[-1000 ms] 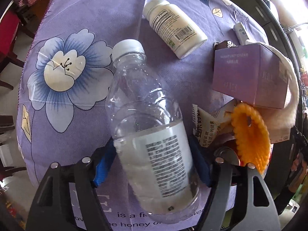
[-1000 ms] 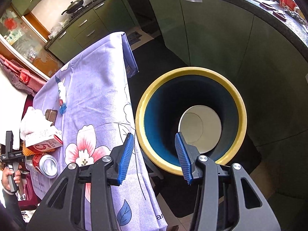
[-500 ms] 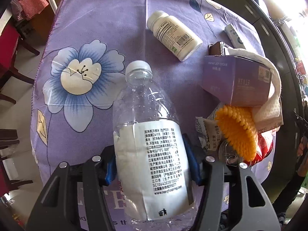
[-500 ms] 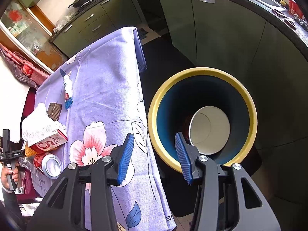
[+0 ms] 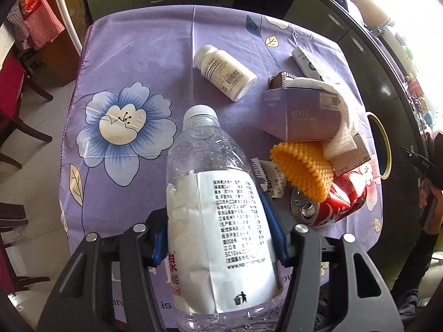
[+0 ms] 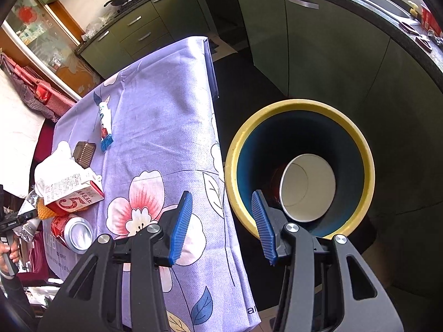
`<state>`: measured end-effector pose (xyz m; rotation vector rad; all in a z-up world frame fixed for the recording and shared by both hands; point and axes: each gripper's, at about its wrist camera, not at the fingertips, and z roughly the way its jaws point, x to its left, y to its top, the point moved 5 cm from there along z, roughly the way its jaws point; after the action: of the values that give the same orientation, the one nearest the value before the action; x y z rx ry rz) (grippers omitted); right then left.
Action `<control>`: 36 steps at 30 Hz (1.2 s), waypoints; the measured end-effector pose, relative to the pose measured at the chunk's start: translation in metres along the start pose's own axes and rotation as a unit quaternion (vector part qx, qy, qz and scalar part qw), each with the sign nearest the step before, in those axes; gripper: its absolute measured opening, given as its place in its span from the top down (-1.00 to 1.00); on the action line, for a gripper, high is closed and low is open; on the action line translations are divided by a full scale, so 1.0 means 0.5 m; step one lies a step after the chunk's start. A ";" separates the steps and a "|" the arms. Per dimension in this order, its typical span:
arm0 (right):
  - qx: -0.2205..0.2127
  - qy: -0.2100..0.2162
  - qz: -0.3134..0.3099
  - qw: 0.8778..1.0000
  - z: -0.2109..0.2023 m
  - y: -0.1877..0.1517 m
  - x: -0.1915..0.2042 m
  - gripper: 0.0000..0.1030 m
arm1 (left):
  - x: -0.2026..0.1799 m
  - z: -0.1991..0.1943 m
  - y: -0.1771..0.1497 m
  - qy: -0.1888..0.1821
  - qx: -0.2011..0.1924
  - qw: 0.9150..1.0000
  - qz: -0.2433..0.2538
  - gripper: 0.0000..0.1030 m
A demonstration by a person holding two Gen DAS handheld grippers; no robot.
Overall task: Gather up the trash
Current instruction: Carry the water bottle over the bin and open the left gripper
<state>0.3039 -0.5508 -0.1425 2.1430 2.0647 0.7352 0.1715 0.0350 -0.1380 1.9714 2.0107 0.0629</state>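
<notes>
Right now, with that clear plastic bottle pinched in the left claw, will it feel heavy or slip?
The bottle looks empty, so it is probably very light. Its thin clear wall may dent or crackle under the left gripper. The pads press on the paper label, which likely slips less than bare plastic; set down on its side, it could roll.

Left hand-held gripper (image 5: 217,231): two black plastic finger arms with triangular cut-outs, silver round screws at pivots, blue ribbed pads on inner faces. Right hand-held gripper (image 6: 223,228): same build, matte black arms, triangular openings, four silver screw heads across top, blue ridged pads (image 6: 181,225) long and narrow, tapering toward tips. Hand (image 6: 8,251) at left edge of right wrist view grips black handle; dark sleeve below it.
</notes>
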 end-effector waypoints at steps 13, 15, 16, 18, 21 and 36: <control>-0.018 0.004 0.020 1.000 -0.034 -0.031 -0.056 0.12 | -0.255 -0.135 0.033 -0.049 -0.061 0.987 0.143 -0.07; -0.023 0.004 0.030 0.999 -0.044 -0.040 -0.079 0.12 | -0.322 -0.135 0.046 -0.067 -0.061 0.981 0.173 -0.07; -0.026 0.003 0.034 0.999 -0.049 -0.045 -0.090 0.12 | -0.357 -0.131 0.053 -0.076 -0.060 0.977 0.188 -0.07; -0.031 0.002 0.045 0.998 -0.060 -0.056 -0.116 0.12 | -0.429 -0.115 0.066 -0.099 -0.055 0.970 0.217 -0.07; -0.037 -0.001 0.061 0.997 -0.074 -0.075 -0.157 0.12 | -0.548 -0.070 0.085 -0.128 -0.042 0.956 0.261 -0.08; -0.043 -0.031 0.126 0.991 -0.129 -0.180 -0.311 0.12 | -0.980 0.289 0.171 -0.164 0.078 0.928 0.325 -0.09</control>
<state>0.1991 -0.7090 -0.1637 2.3726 1.7185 0.7552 0.2883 -0.4694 -0.1561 2.4709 1.1288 -0.2658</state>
